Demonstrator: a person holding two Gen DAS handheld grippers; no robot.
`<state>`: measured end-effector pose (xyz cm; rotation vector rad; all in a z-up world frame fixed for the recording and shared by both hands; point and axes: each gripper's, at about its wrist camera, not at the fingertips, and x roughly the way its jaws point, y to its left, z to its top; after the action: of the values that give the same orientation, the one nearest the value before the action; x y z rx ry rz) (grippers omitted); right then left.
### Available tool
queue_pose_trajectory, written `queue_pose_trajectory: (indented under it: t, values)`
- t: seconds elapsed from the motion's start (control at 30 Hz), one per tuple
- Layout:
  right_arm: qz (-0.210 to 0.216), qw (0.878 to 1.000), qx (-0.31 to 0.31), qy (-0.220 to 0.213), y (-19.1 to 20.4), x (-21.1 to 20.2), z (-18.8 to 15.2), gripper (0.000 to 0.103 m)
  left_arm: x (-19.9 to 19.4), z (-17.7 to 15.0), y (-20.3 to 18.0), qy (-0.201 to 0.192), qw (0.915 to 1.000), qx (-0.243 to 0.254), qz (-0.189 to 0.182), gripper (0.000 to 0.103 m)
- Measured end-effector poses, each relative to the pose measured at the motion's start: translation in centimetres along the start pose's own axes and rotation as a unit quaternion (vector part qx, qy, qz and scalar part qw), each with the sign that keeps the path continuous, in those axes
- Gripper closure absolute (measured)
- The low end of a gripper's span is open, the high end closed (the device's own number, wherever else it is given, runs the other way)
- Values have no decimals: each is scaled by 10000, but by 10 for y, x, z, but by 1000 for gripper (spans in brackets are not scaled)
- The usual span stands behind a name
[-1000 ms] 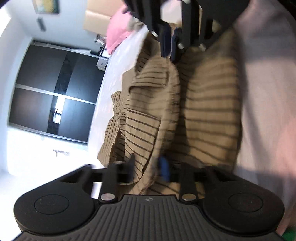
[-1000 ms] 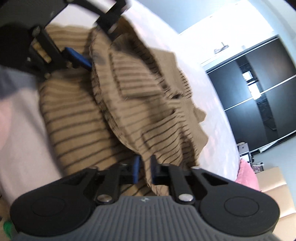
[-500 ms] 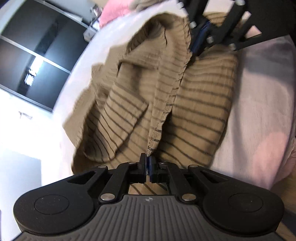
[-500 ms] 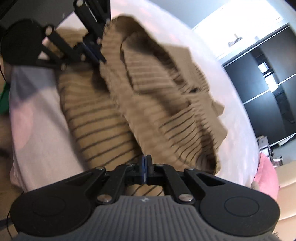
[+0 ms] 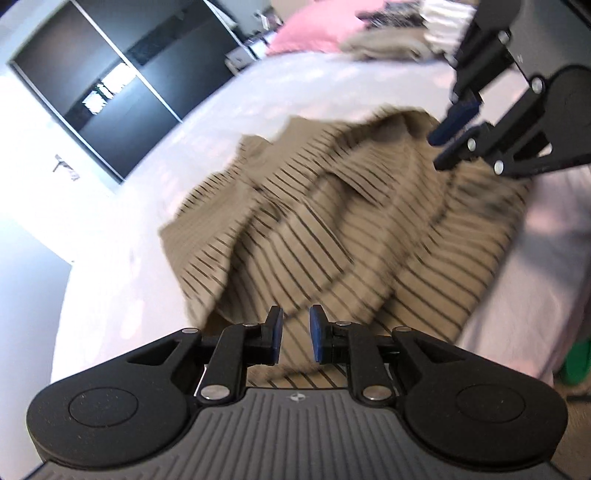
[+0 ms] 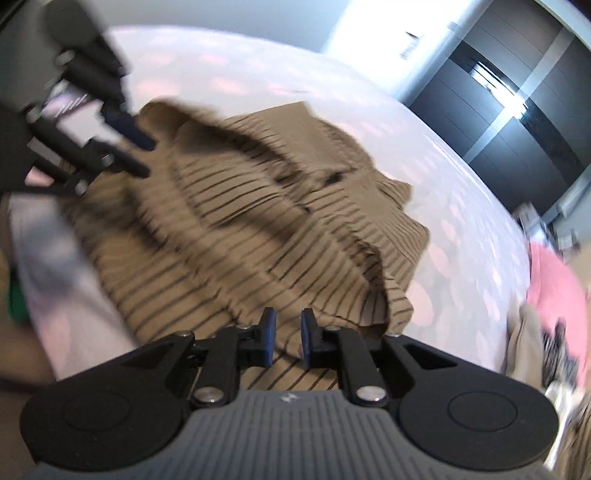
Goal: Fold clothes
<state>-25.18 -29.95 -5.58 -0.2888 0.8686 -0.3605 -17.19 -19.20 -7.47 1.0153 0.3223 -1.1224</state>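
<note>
Tan striped garment [image 5: 332, 236] lies rumpled, partly folded over itself, on the pale bedsheet [image 5: 122, 258]. Left gripper [image 5: 295, 332]: jaws opening, narrow gap, nothing between. Right gripper [image 6: 287, 332]: same, empty, above the cloth's near edge. Pink pillow [image 5: 314, 27] and stacked clothes [image 5: 380, 46] beyond; dark wardrobe doors [image 6: 517, 122] behind.

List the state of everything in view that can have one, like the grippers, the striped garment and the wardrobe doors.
Left gripper: jaws opening, nothing between the pads.
Right gripper: jaws opening, nothing between the pads.
Tan striped garment: released, lying rumpled and partly folded on the bed.
Bed cover: spread flat under the garment.
Dark wardrobe doors: shut.
Pink pillow: lying at the far end of the bed.
</note>
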Motion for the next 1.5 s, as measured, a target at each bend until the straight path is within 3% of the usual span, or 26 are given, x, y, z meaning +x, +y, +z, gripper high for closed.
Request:
queue_pose_trajectory:
  t: [0.23,0.37,0.43,0.53,0.6,0.87,1.1,1.23,1.5]
  values:
    - [-711,9933,902,-159,-25,39,26,92,29,29,30,125,9980,-428,447,88]
    - [-1202,9792,1635,-85,-58,53,32,92,35,29,50,74,9911,-898,985,89]
    - [-1095,9671,2296,-68,-81,60,30,92,39,31,67,48,9886,-1161,962,89]
    - [-852,9433,3207,-88,-108,70,25,98,56,33,89,210,9824,-1613,923,97]
    - [-727,9342,3494,40,-113,85,20,100,64,28,94,376,9805,-1748,814,98]
    - [-210,9304,3555,867,-93,126,-18,102,103,-13,72,1133,9780,-1696,439,100]
    - [-148,9365,3393,877,-91,132,-24,103,107,-20,64,1080,9828,-1419,490,100]
    - [-230,9401,3309,785,-92,120,-17,100,94,-19,75,851,9806,-1695,501,100]
    - [-364,9321,3590,320,-105,80,-13,91,55,-3,86,496,9780,-1976,454,92]
